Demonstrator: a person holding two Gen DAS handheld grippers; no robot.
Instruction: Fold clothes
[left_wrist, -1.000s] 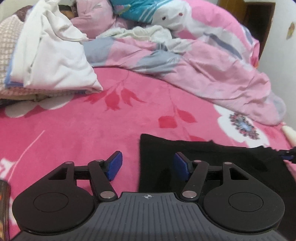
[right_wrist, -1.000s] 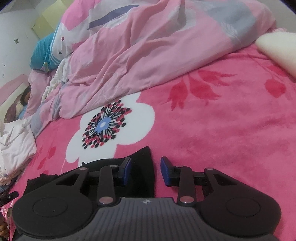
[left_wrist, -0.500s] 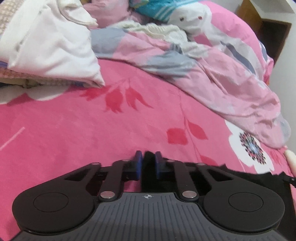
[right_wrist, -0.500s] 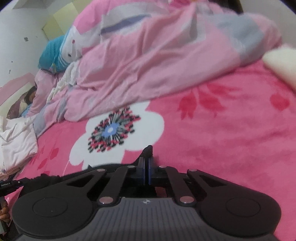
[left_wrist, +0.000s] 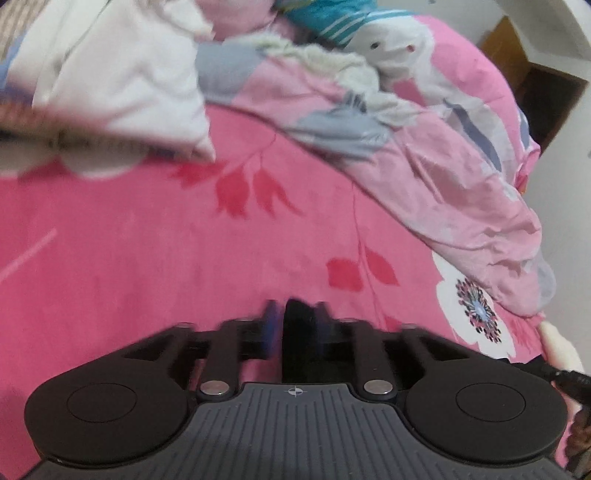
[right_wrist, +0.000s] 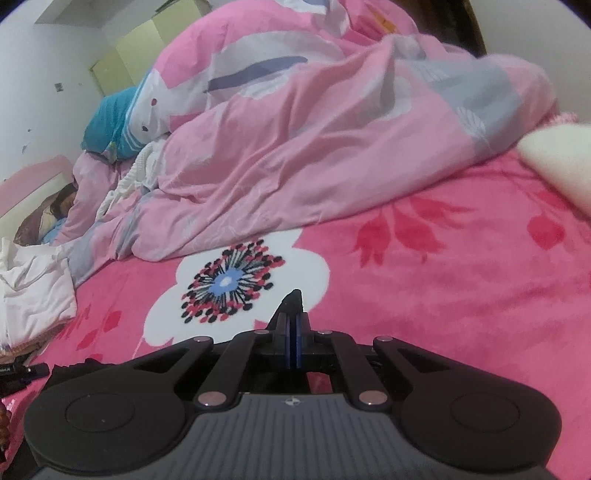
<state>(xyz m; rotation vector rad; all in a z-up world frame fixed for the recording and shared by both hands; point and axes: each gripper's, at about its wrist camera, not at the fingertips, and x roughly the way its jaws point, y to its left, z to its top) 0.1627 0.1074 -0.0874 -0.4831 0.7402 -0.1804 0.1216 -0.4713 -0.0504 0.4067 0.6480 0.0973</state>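
Both claws are clamped on the black garment right now: left claw (left_wrist: 293, 326) has a fold of the dark cloth (left_wrist: 295, 350) pinched between its blue pads, and right claw (right_wrist: 293, 343) is squeezed tight with a little peak of the same black fabric (right_wrist: 293, 301) poking out past the tips. The garment itself sits low on the pink floral blanket (left_wrist: 147, 266), mostly hidden under the claw bodies, so I can't tell how much of it is flat or how many folds it already has. The left view is a bit smeared, so I'm reading that grip loosely. My take is that I'm holding two corners or one edge, set up to carry it over. To do that well I'd keep both claws level and matched in speed so the edge stays straight, lift just enough for the cloth to clear the fuzzy blanket without dragging, and not let go until the edges line up. Further out, the rumpled pink duvet (right_wrist: 314, 147) is bunched along the far side and a white folded pile (left_wrist: 110, 85) sits off to the left, both well apart from the cloth, so there's open blanket to lay it down on.
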